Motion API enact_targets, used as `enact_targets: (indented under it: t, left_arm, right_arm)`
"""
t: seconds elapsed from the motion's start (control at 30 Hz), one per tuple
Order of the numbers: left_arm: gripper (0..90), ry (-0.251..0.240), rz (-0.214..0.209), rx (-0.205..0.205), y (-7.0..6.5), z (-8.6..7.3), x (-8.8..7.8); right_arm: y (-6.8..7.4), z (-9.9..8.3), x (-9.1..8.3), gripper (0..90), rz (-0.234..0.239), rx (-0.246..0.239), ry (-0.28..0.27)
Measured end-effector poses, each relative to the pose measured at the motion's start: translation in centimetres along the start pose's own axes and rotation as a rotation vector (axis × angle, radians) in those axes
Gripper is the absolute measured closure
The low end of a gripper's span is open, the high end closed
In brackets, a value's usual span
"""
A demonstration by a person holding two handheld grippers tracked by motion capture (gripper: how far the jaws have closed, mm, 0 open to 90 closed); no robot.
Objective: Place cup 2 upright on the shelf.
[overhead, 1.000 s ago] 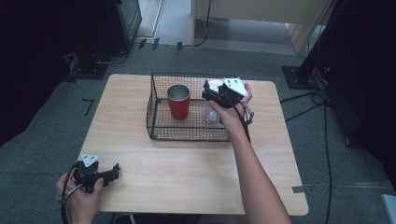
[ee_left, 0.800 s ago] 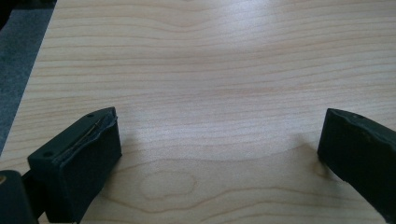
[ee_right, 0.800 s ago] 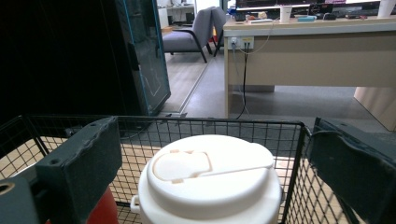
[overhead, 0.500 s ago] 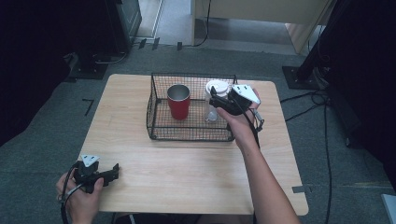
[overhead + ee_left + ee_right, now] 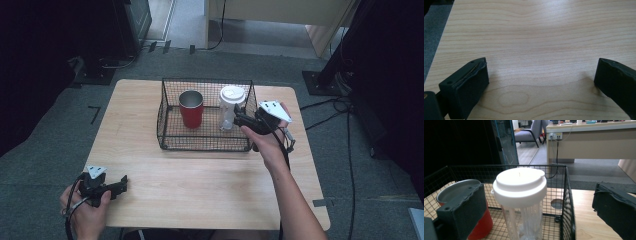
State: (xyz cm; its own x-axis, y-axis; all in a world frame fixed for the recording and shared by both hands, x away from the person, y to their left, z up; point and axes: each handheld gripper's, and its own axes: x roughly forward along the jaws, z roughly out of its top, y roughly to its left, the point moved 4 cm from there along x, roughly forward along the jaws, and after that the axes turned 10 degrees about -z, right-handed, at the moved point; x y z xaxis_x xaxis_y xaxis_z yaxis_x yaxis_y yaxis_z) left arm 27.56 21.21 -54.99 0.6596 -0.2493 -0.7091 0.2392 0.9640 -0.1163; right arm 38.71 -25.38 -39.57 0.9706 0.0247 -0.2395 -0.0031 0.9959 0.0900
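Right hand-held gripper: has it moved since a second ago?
Yes. The right hand-held gripper has pulled back out over the wire basket's right wall; its jaws have just been opening, leaving the clear cup standing inside.

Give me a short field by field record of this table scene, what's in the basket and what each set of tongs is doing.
surface: wooden table
container: black wire basket, upright on the table
in basket, left: red cup
in basket, right: clear tumbler with white lid, standing upright
right tongs: at the basket's right wall beside the tumbler, jaws have just been opening, nothing between them pressed
left tongs: open, resting low at the table's near left corner, holding nothing
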Motion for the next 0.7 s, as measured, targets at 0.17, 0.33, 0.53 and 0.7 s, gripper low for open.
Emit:
enact_targets:
  t: [0.17, 0.33, 0.53, 0.7]
  left_arm:
    - [0.0, 0.0, 0.0, 0.0, 0.0, 0.0, 0.0]
    - [0.0, -0.001, 0.0, -0.001, 0.0, 0.0, 0.0]
    - [0.0, -0.001, 0.0, -0.001, 0.0, 0.0, 0.0]
    - [0.0, 0.001, 0.0, 0.0, 0.0, 0.0, 0.0]
  right_arm:
    - [-1.0, -0.5, -1.2, 0.0, -0.01, -0.018, -0.003]
    - [-2.3, -1.0, -2.3, 0.0, -0.017, -0.005, -0.007]
    - [-3.9, -1.9, -3.4, 0.0, -0.037, -0.01, -0.01]
    - [-5.2, -2.9, -4.3, 0.0, -0.051, -0.003, -0.001]
